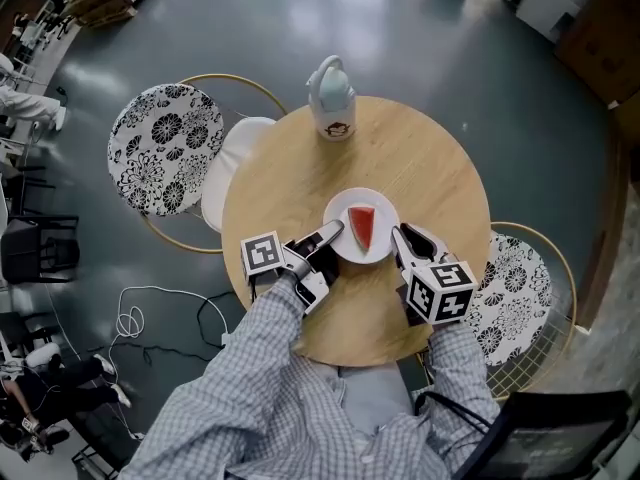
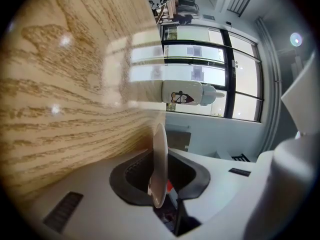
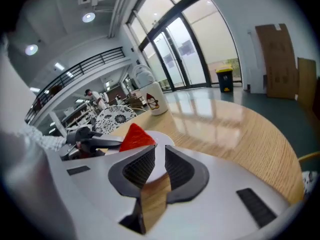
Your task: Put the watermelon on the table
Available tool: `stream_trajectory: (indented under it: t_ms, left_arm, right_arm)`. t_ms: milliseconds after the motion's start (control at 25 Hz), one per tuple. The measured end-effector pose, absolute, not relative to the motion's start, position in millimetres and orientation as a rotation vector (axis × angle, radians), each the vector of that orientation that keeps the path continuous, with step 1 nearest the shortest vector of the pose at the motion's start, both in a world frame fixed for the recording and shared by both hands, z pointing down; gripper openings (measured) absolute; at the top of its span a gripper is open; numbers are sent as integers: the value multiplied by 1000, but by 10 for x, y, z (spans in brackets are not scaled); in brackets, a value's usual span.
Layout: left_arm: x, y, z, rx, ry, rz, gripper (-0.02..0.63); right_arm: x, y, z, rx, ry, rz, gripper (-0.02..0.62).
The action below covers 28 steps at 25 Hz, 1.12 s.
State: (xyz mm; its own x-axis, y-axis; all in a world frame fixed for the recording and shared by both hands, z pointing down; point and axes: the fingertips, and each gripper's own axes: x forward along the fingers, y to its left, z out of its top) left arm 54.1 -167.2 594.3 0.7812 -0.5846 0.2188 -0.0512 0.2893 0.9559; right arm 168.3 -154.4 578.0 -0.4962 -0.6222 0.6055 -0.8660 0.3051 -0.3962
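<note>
One round desk (image 1: 420, 158) fills centre frame, bearing a white plate (image 1: 384, 211) just below centre. Left claw (image 1: 328, 234) clamps the plate's left rim; right claw (image 1: 402, 238), slightly parted, empty, sits beside its right rim. Watermelon (image 1: 361, 226) lies on the plate. Likely step: set-down; next, release left claw without sliding.

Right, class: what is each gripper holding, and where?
Left gripper clamps the plate by its left rim; watermelon lies on it. Right gripper holds nothing, jaws apart.

The shirt (image 1: 270, 388) is grey-blue check, long-sleeved. The left gripper (image 1: 333, 231) and right gripper (image 1: 402, 234) are pale grey, with black ribbed pads (image 3: 140, 167) and marker cubes (image 1: 263, 255)
</note>
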Motion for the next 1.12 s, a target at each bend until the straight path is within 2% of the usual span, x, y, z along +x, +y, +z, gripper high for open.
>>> stream_trajectory:
  t_ms: [240, 600, 840, 1120]
  left_arm:
    - [539, -1667, 5950, 1231, -618, -386, 61]
    - [528, -1678, 5965, 1217, -638, -380, 60]
    - [526, -1668, 5979, 1212, -651, -364, 61]
    - [532, -1633, 6023, 1312, -688, -216, 61]
  right_arm:
    - [1310, -1197, 5523, 1044, -2292, 481, 67]
    - [806, -829, 5701, 609, -2131, -154, 67]
    - [764, -848, 5820, 555, -2030, -317, 56]
    - [795, -839, 5828, 564, -2015, -293, 48]
